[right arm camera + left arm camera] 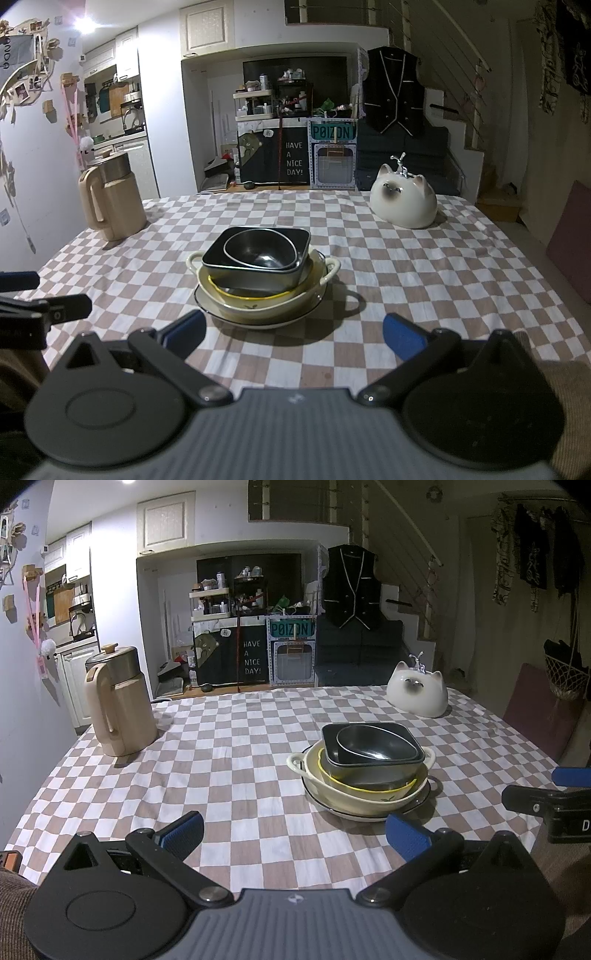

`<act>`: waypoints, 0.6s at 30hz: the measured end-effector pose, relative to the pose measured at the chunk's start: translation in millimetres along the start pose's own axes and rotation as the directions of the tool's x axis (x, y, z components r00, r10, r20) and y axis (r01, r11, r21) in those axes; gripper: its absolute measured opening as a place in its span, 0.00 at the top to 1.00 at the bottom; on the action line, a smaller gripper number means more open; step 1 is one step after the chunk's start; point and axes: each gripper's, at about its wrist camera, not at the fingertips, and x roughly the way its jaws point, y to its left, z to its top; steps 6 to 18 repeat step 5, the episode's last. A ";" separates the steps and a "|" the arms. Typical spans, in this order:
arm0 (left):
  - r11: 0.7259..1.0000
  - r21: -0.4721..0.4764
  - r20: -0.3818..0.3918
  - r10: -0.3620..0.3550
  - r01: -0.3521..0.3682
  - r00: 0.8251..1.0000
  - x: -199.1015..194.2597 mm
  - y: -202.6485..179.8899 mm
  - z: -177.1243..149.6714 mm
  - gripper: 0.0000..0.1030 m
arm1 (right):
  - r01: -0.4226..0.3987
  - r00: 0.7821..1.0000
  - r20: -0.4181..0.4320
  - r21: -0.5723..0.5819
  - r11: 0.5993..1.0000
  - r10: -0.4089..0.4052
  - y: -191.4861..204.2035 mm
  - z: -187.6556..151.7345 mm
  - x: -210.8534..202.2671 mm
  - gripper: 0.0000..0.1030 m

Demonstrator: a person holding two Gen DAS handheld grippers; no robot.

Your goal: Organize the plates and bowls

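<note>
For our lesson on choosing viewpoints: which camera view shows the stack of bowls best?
The right wrist view: the stack of bowls sits near centre, ahead of the open right claw. The left wrist view shows the same stack off to the right, its near rim partly covered by one pad of the open left claw.

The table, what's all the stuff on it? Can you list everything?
Plate: 1, white with dark rim, bottom of the stack, mid-table.
Handled bowl: 1, cream, on the plate.
Yellow bowl: 1, inside the handled bowl.
Square dish: 1, dark, in the yellow bowl.
Round bowl: 1, dark, on top.
Jug: 1, beige, far left.
Cat jar: 1, white, far right.
Tablecloth: 1, brown-white checks.
Left gripper: open.
Right gripper: open.
</note>
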 end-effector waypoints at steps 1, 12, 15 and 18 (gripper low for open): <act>1.000 0.000 0.000 0.000 0.000 1.000 0.0 0.0 0.0 0.00 | 0.000 1.000 0.000 0.001 1.000 0.000 0.5 0.0 0.0 0.00; 1.000 0.000 -0.001 -0.001 0.001 1.000 -0.1 0.7 -0.1 0.00 | 0.000 1.000 0.000 0.000 1.000 0.000 0.6 0.0 0.1 0.00; 1.000 0.000 -0.001 -0.001 0.001 1.000 -0.1 0.7 -0.1 0.00 | 0.000 1.000 0.000 0.000 1.000 0.000 0.6 0.0 0.1 0.00; 1.000 0.000 -0.001 -0.001 0.001 1.000 -0.1 0.7 -0.1 0.00 | 0.000 1.000 0.000 0.000 1.000 0.000 0.6 0.0 0.1 0.00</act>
